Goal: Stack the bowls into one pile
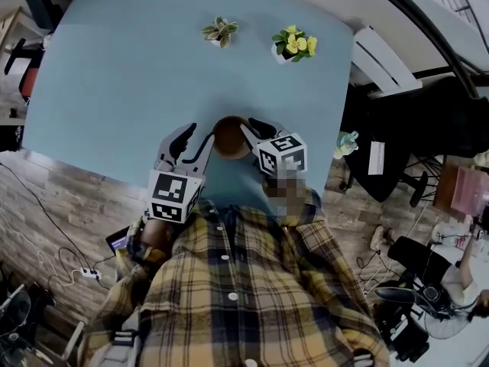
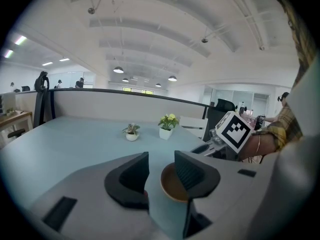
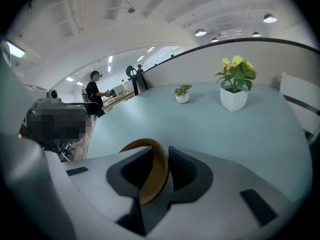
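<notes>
Jaws of your right claw (image 3: 161, 160) stand a little apart around the wall of the round brown bowl (image 3: 150, 181), its rim between them but not clamped, so that claw is released. The bowl sits on the pale blue table (image 1: 114, 67) near the edge closest to you, with your left claw (image 2: 161, 166) just beside it, wide open and gripping nothing. Well beyond it stand a white pot of yellow flowers (image 1: 294, 46) and a small pot of green leaves (image 1: 220, 31).
</notes>
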